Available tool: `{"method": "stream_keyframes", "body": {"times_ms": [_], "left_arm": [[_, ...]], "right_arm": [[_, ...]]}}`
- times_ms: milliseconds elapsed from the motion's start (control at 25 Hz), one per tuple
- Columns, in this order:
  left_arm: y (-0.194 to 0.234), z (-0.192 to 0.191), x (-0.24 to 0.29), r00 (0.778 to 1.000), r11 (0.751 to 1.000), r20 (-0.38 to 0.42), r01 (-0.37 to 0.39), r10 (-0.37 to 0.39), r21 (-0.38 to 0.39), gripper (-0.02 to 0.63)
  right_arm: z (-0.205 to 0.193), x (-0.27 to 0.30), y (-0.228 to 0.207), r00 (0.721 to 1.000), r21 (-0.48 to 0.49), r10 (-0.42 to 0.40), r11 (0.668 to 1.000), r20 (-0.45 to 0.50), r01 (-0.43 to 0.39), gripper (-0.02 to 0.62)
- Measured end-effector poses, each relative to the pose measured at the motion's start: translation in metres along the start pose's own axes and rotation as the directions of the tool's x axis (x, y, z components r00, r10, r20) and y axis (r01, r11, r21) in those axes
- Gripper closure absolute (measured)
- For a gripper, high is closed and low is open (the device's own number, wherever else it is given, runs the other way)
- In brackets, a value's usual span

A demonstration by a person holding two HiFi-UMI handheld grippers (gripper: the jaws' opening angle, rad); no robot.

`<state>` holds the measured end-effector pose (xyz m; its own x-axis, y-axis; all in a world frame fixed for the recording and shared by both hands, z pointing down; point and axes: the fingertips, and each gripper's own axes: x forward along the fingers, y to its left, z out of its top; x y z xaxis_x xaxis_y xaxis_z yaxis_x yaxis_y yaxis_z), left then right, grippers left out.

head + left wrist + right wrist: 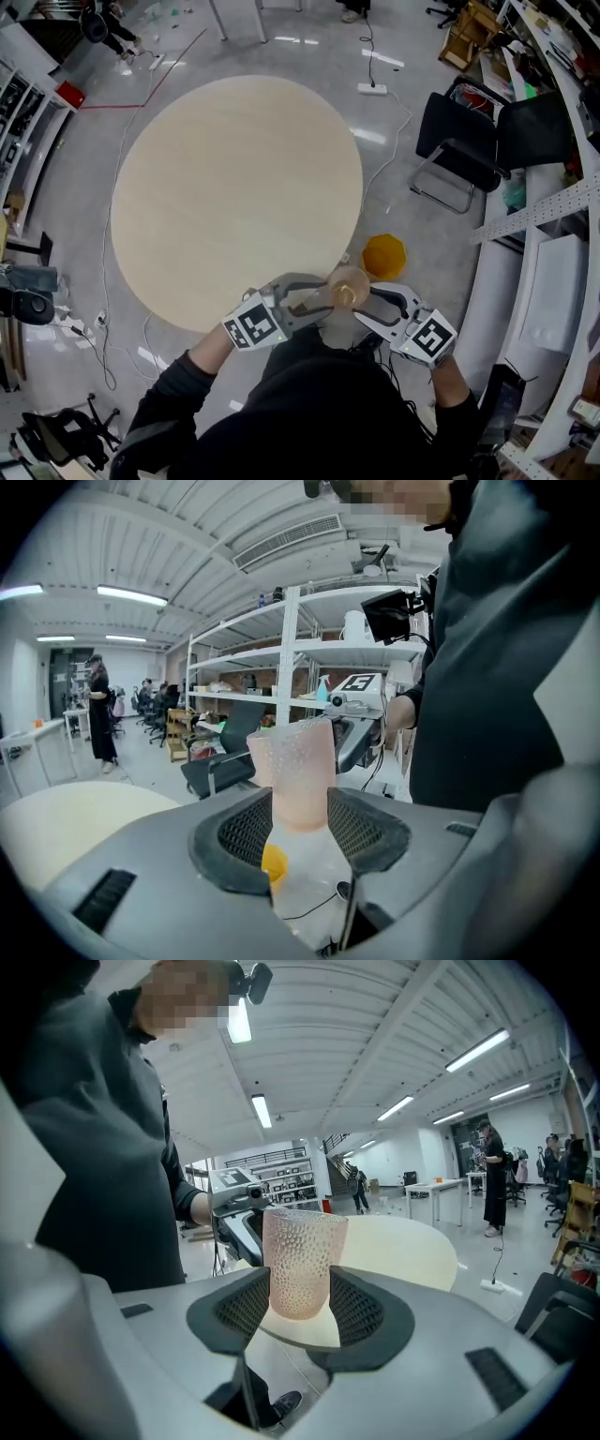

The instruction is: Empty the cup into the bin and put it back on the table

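Left gripper and right gripper: fingers of both pinch pink dimpled cup, upright, off near-right edge of round table. Yellow bin on floor, just right.

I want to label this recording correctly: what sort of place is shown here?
Probably a lab or workshop with office space: tall metal shelving racks loaded with equipment, black office chairs, and a power strip lying on the polished floor.
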<state>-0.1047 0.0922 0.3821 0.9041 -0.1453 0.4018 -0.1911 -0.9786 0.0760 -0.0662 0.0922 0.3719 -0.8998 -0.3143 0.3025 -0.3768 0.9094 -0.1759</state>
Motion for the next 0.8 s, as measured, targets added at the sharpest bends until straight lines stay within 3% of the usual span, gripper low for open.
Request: {"method": "stream_keyframes", "body": {"times_ms": [480,800], "left_arm": [[-0.08,0.049,0.142,0.997,0.986,0.067,-0.016,0.028,-0.167,0.422],[-0.091,0.054,0.194,0.997,0.953,0.082,0.011,0.015,-0.304,0.422]], "right_arm": [[-0.053,-0.164,-0.021,0.997,0.081,0.017,0.996,0.072,-0.023,0.408],[-0.082,-0.207,-0.042,0.992,0.221,0.028,0.974,0.123,-0.055,0.408]]}}
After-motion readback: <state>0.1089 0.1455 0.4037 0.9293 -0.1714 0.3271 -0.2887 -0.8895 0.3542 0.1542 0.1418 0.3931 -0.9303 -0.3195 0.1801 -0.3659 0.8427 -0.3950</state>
